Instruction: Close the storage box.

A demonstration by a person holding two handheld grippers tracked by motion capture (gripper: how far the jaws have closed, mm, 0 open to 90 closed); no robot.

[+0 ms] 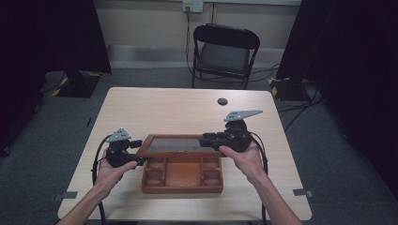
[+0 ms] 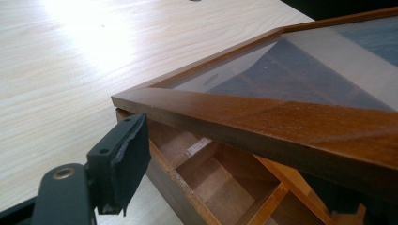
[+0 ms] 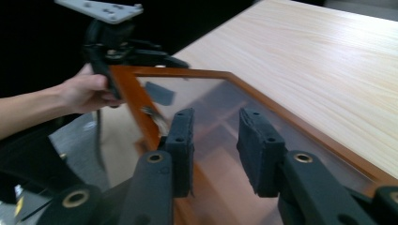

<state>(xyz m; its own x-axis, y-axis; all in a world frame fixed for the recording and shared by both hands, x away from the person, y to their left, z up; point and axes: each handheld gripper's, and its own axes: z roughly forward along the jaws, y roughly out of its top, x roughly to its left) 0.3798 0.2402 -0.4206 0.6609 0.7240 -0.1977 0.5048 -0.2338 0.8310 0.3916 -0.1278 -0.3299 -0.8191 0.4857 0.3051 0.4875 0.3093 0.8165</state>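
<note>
Two grippers worked. Right gripper hung over the lid, jaws partly open, nothing between the pads. Left gripper straddled the box wall at its left corner, beneath the raised lid edge; whether it pinched, could not tell. Box lay on the table between both hands. Judged best: brace the box left, take the lid by its wooden frame, never the glass, and follow the hinge arc slowly.

Dim room in the high view, bright glare on the table at 11 o'clock in the left gripper view, right gripper view softly blurred.
</note>
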